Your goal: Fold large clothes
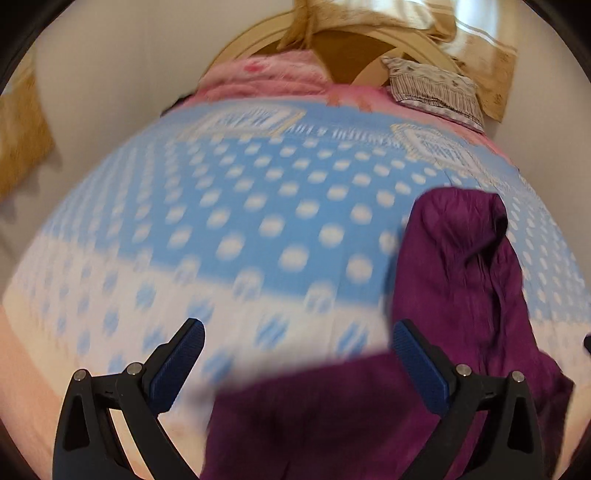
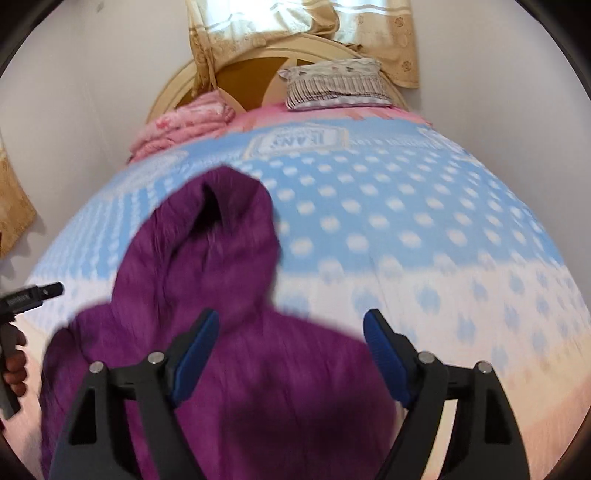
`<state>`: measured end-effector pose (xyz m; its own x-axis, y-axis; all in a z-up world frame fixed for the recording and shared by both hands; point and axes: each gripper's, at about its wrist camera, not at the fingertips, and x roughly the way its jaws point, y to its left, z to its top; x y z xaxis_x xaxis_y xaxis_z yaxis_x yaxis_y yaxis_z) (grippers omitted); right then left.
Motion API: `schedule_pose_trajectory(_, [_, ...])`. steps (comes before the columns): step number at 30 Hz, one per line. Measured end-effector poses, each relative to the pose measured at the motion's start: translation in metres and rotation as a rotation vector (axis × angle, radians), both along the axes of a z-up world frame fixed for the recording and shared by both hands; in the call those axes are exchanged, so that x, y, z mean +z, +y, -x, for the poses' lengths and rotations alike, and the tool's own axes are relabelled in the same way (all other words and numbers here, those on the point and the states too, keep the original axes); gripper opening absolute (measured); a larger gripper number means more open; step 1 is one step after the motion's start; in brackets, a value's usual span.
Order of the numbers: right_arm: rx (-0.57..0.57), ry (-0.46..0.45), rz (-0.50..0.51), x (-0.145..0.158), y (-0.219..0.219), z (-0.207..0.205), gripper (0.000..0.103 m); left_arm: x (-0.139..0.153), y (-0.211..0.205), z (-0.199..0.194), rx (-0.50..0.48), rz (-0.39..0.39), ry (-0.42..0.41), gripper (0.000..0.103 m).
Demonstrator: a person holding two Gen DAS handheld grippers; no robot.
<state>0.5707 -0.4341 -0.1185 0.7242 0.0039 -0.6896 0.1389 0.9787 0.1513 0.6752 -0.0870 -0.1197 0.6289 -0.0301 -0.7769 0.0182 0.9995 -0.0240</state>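
A bed (image 2: 424,206) with a blue polka-dot cover carries a crinkled purple garment (image 2: 207,258) at its near end, its long axis running toward the headboard. Motion blur smears its lower part, possibly bunched. The left hand-held gripper (image 1: 297,350) and right hand-held gripper (image 2: 290,339) hover over it, jaws spread, empty.

Soft daylight came through the curtains (image 2: 295,33) behind the headboard, leaving the room evenly bright with mild glare on the fabric there. Both fisheye views bulged strongly, dark vignette at the corners, and motion blur smeared the dotted bedspread (image 1: 258,206) and the purple garment (image 2: 207,258), whose near part lay in shadow.
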Motion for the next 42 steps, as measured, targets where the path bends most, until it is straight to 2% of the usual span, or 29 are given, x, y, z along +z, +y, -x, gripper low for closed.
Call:
schedule_pose_trajectory(3, [0.016, 0.006, -0.030, -0.003, 0.000, -0.046, 0.083, -0.009, -0.018, -0.046, 0.011, -0.007, 0.033, 0.102])
schedule_pose_trajectory(5, [0.034, 0.015, -0.028, -0.009, 0.002, -0.072, 0.083, -0.015, -0.027, -0.069, 0.008, 0.051, 0.055, 0.102])
schedule_pose_trajectory(7, [0.039, 0.034, -0.023, -0.018, 0.004, -0.096, 0.083, -0.021, -0.036, -0.086, 0.000, 0.072, 0.066, 0.102])
schedule_pose_trajectory(8, [0.041, 0.047, -0.019, -0.025, 0.004, -0.111, 0.083, -0.026, -0.044, -0.095, -0.016, 0.069, 0.063, 0.102])
schedule_pose_trajectory(11, [0.038, 0.069, -0.003, -0.042, 0.003, -0.135, 0.083, -0.046, -0.064, -0.113, -0.017, -0.013, 0.060, 0.102])
schedule_pose_trajectory(13, [0.033, 0.095, -0.004, -0.054, 0.001, -0.146, 0.082, -0.063, -0.070, -0.122, -0.032, -0.021, 0.080, 0.102])
schedule_pose_trajectory(15, [0.035, 0.130, 0.000, -0.069, 0.001, -0.156, 0.073, -0.079, -0.073, -0.127, -0.046, -0.025, 0.091, 0.083])
schedule_pose_trajectory(16, [0.060, 0.166, 0.005, -0.078, 0.004, -0.162, 0.064, -0.083, -0.075, -0.128, -0.074, -0.003, 0.099, 0.058])
schedule_pose_trajectory(17, [0.084, 0.183, 0.024, -0.082, 0.008, -0.164, 0.041, -0.082, -0.078, -0.125, -0.113, 0.021, 0.087, 0.036])
schedule_pose_trajectory(18, [0.102, 0.160, 0.085, -0.080, 0.015, -0.162, 0.020, -0.076, -0.083, -0.121, -0.145, 0.018, 0.061, 0.015])
schedule_pose_trajectory(19, [0.133, 0.150, 0.104, -0.076, 0.021, -0.160, 0.005, -0.071, -0.088, -0.118, -0.190, 0.017, 0.060, 0.001])
schedule_pose_trajectory(22, [0.144, 0.096, 0.170, -0.058, 0.032, -0.143, 0.005, -0.043, -0.096, -0.097, -0.241, -0.051, -0.038, 0.000])
schedule_pose_trajectory(24, [0.136, 0.032, 0.165, -0.038, 0.032, -0.124, 0.005, -0.023, -0.094, -0.081, -0.254, -0.087, -0.108, 0.000])
schedule_pose_trajectory(28, [0.139, -0.070, 0.178, -0.005, 0.038, -0.075, 0.004, 0.008, -0.078, -0.044, -0.285, -0.076, -0.200, 0.000])
schedule_pose_trajectory(32, [0.155, -0.168, 0.180, 0.013, 0.047, -0.014, 0.004, 0.027, -0.046, 0.023, -0.329, -0.007, -0.304, 0.000])
schedule_pose_trajectory(35, [0.180, -0.209, 0.166, 0.014, 0.057, 0.033, 0.004, 0.028, -0.027, 0.077, -0.356, 0.015, -0.356, 0.000])
schedule_pose_trajectory(37, [0.203, -0.211, 0.154, 0.011, 0.063, 0.061, 0.004, 0.022, -0.014, 0.112, -0.363, 0.048, -0.352, 0.000])
schedule_pose_trajectory(40, [0.221, -0.164, 0.103, 0.000, 0.063, 0.095, 0.004, 0.007, -0.001, 0.160, -0.363, 0.081, -0.338, 0.000])
schedule_pose_trajectory(42, [0.232, -0.130, 0.114, -0.010, 0.066, 0.115, 0.004, -0.008, 0.004, 0.187, -0.369, 0.096, -0.306, 0.000])
